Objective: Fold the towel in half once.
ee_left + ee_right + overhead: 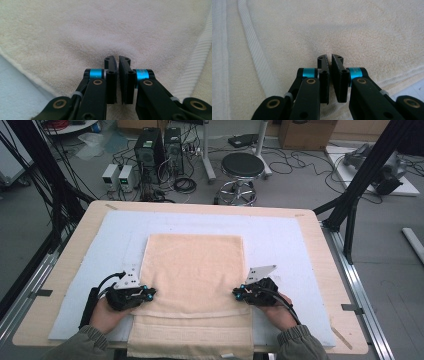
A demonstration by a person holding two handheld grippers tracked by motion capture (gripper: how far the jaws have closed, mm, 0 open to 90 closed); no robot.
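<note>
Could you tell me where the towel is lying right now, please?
In the high view the towel lies mid-table on the pale mat, its near end overhanging the table edge.

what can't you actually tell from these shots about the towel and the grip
- Towel near edge: cut off by the bottom of the high view.
- Whether cloth is pinched by the left gripper: its shut jaws hide the contact in the left gripper view.
- Same for the right gripper in the right gripper view.
- Towel layers: cannot tell in the high view, too small.

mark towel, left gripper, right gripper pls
towel [192, 265]: high view, middle of the cloth.
left gripper [117, 61]: left gripper view, between its jaw tips.
right gripper [329, 58]: right gripper view, between its jaw tips.
</note>
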